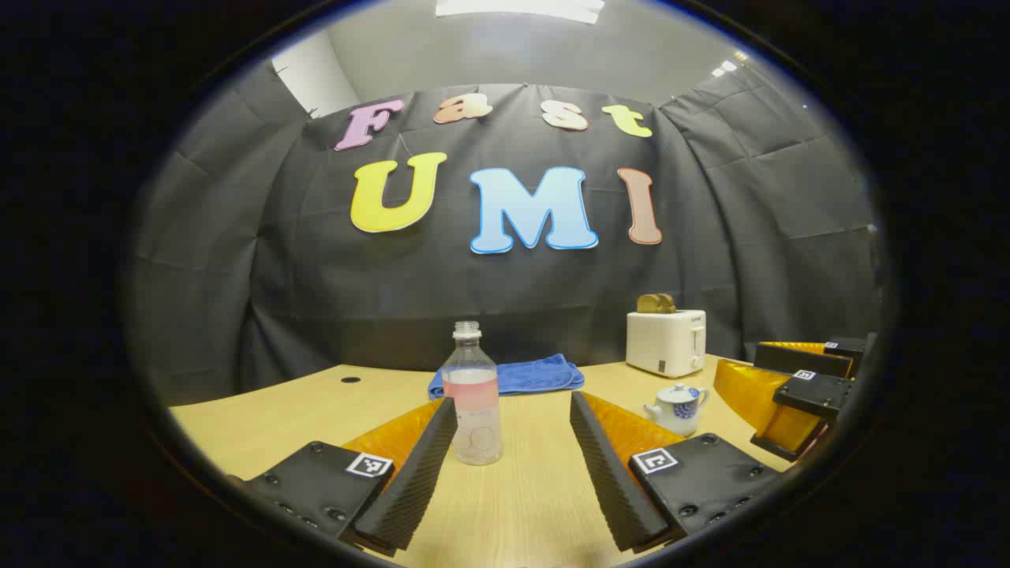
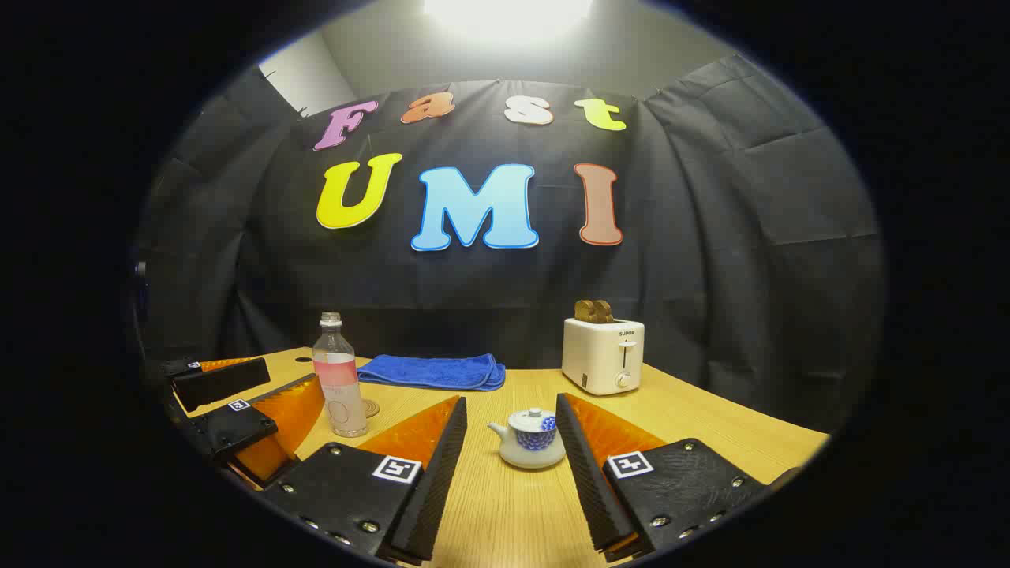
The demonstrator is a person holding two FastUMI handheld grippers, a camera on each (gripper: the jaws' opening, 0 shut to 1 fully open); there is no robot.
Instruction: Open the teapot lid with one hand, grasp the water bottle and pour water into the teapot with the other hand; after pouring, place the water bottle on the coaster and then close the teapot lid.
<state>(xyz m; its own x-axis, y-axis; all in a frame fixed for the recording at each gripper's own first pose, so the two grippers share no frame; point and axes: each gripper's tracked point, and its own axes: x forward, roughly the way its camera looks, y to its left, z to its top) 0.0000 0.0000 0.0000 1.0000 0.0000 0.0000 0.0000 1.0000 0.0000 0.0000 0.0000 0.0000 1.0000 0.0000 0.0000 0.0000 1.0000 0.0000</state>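
Your left gripper (image 1: 513, 442) sits nearest in the left gripper view, fingers spread wide and holding nothing; the water bottle (image 1: 472, 398) stands upright on the table (image 1: 260, 410) just past the tips, close to the left finger rather than centred. Your right gripper (image 2: 511, 442) is likewise spread and empty, with the teapot (image 2: 530, 439) framed between its fingers, lid (image 2: 535, 417) still seated.

Risks, as I judge them:
- Bottle has no cap and carries water — closing on it off-centre could tip it or slosh water over the table. Centre it between the fingers before you close.
- Clear plastic wall looks thin; squeezing hard may push water out of the neck.
- Lid knob is small and likely glazed — a shallow pinch could let it slip and drop onto the pot.
- Pot is light; lifting the lid at an angle could drag it toward the bottle.

Coaster (image 2: 371, 408) appears to lie just behind the bottle, partly hidden. A blue towel (image 2: 432, 371) and toaster (image 2: 604, 355) stand at the far edge, well apart from both.
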